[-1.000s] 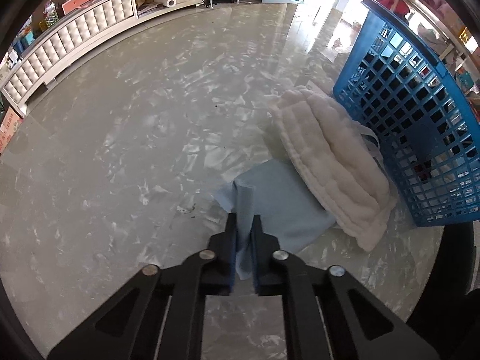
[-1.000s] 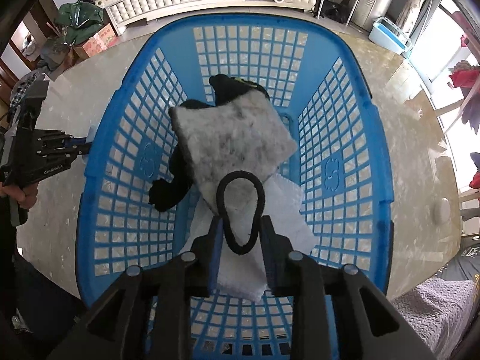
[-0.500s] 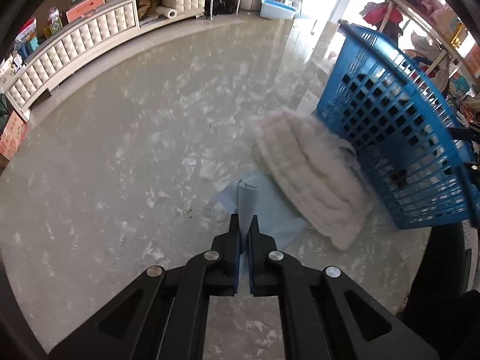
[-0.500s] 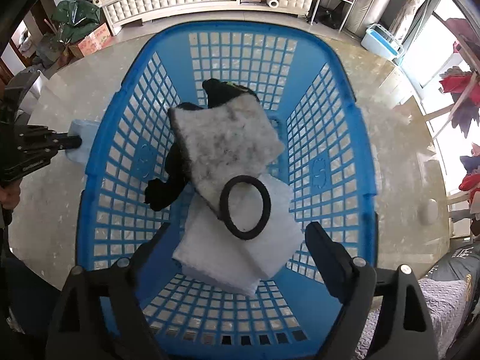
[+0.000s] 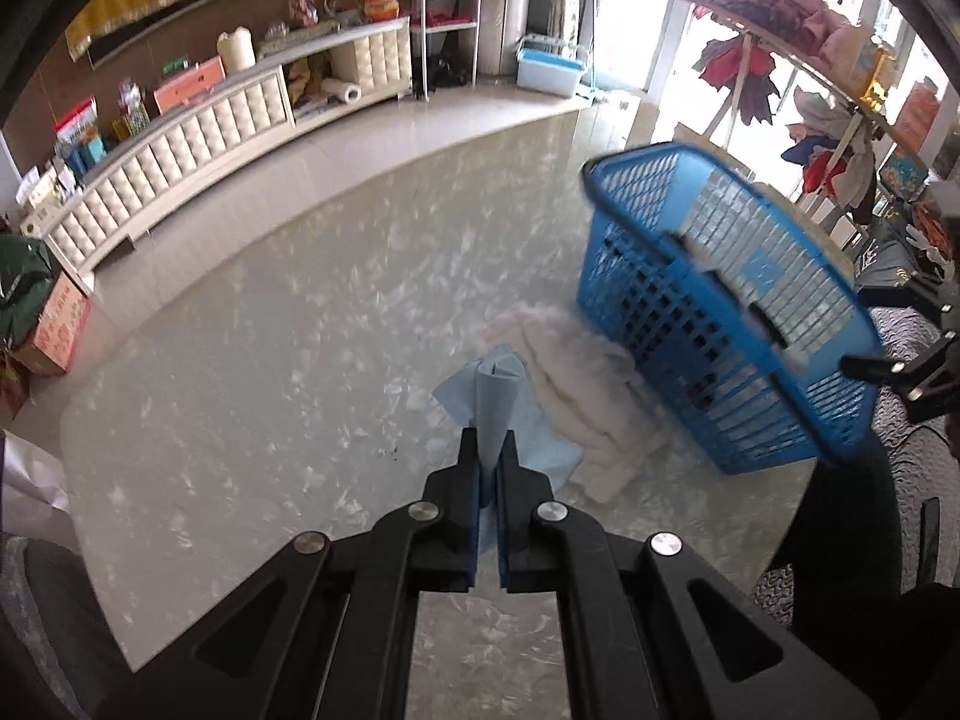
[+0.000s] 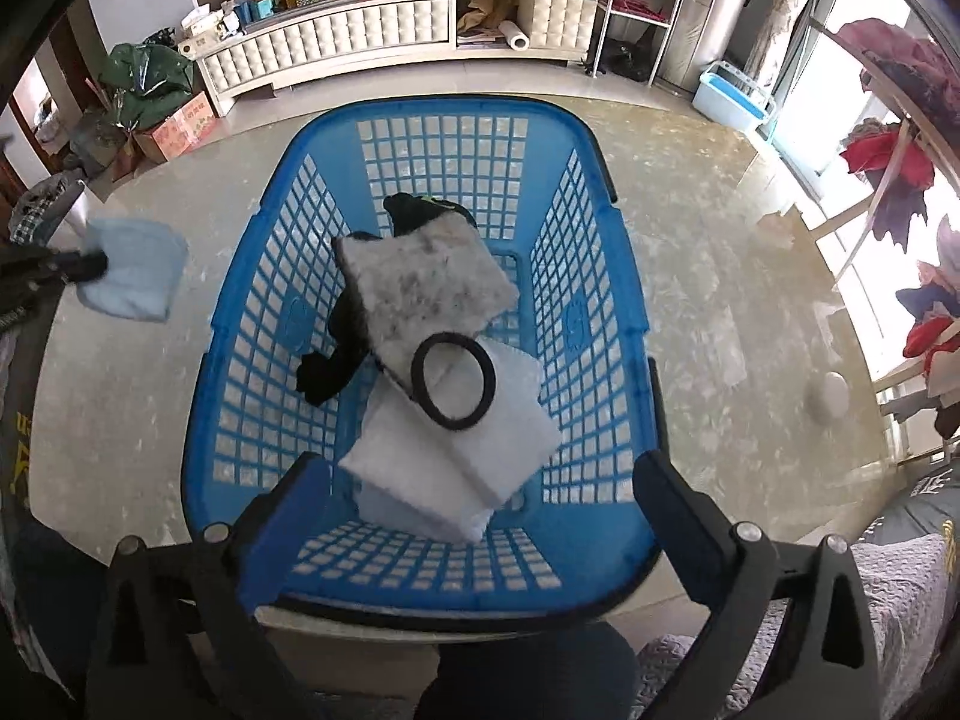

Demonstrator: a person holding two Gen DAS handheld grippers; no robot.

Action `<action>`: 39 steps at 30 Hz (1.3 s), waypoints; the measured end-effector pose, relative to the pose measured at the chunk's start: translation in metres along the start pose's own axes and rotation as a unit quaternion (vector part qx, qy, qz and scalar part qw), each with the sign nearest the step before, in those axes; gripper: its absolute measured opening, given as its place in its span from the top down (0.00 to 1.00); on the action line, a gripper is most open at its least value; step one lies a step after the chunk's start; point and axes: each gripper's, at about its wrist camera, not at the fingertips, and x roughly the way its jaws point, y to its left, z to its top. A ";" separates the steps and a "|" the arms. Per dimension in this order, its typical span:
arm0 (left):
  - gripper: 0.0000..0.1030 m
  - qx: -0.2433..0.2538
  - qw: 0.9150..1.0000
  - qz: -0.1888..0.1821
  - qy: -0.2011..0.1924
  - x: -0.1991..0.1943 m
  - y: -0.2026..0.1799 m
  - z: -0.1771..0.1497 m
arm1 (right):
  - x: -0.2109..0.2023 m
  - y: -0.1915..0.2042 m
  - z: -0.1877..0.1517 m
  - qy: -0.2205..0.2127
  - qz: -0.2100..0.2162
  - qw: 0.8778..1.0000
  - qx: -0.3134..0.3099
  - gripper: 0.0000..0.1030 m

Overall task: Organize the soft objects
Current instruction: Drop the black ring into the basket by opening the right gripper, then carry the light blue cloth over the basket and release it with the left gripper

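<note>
A tufted cream cabinet (image 6: 360, 30) lines the far wall; bright windows (image 6: 840, 60) light the glossy floor (image 5: 480, 138)

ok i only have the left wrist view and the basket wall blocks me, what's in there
observer: a black hair tie lies on top of a grey cloth and a folded white cloth in the blue basket
operator: and is the right one gripping any of it
observer: no, the right hand-held gripper is above the basket's near end; its jaws have just been opening and stand wide with nothing gripped between them
</note>
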 end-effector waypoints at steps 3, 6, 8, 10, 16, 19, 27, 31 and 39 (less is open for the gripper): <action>0.97 0.009 1.000 0.005 -0.016 -0.021 -0.011 0.004 | -0.009 0.002 -0.007 -0.010 -0.008 1.000 -0.008 0.02; 0.97 0.022 0.999 0.002 -0.030 -0.037 -0.026 0.009 | -0.015 -0.002 -0.010 -0.015 -0.010 1.000 -0.004 0.02; 0.97 0.032 0.999 -0.002 -0.037 -0.048 -0.039 0.014 | -0.017 -0.007 -0.012 -0.018 -0.010 1.000 0.002 0.02; 0.97 0.041 0.998 -0.007 -0.042 -0.054 -0.050 0.018 | -0.017 -0.011 -0.013 -0.019 -0.013 1.000 0.009 0.02; 0.97 0.074 0.996 -0.027 -0.050 -0.062 -0.093 0.032 | -0.018 -0.022 -0.017 -0.022 -0.011 1.000 0.016 0.02; 0.97 0.086 0.994 -0.035 -0.049 -0.059 -0.108 0.039 | -0.014 -0.028 -0.017 -0.023 -0.007 0.999 0.021 0.02; 0.97 0.119 0.991 -0.056 -0.038 -0.039 -0.155 0.056 | -0.006 -0.046 -0.014 -0.024 0.001 0.999 0.028 0.02; 0.97 0.131 0.989 -0.069 -0.026 -0.022 -0.172 0.063 | 0.000 -0.054 -0.012 -0.023 0.005 0.999 0.034 0.02; 0.97 0.143 0.986 -0.086 -0.003 0.010 -0.195 0.076 | 0.006 -0.063 -0.010 -0.025 0.009 0.999 0.043 0.02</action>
